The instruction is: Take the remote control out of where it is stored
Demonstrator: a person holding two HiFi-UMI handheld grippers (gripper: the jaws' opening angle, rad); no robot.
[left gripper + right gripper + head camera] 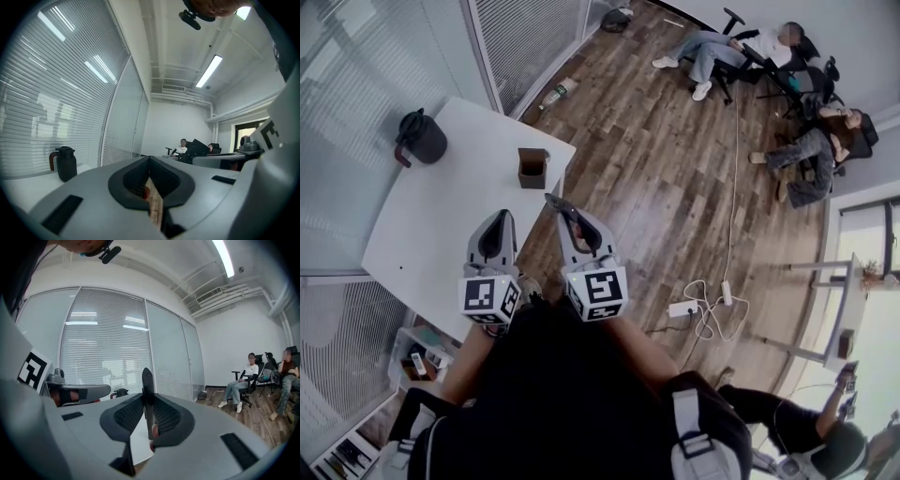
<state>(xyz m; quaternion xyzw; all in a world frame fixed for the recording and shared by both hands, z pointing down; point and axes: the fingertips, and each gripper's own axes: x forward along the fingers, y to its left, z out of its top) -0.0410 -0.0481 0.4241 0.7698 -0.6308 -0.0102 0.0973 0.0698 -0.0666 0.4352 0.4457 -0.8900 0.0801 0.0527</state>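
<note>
Remote first: your right tool [578, 232] is clamped edge-on around the slim black remote control [557, 204], its tip jutting past the jaws, up off the white bench [441, 216]. I judge it to be out of storage. Your left tool [494, 236] is pressed together on nothing and rides alongside, spare. The small brown open-topped box [532, 169] shows only a dark inside. The black lidded jug [420, 139] stands well apart from it.

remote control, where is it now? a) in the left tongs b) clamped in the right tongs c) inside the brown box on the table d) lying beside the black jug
B: the slim dark remote control stands upright, pinched between the right tongs, held apart from the brown box on the table.
</note>
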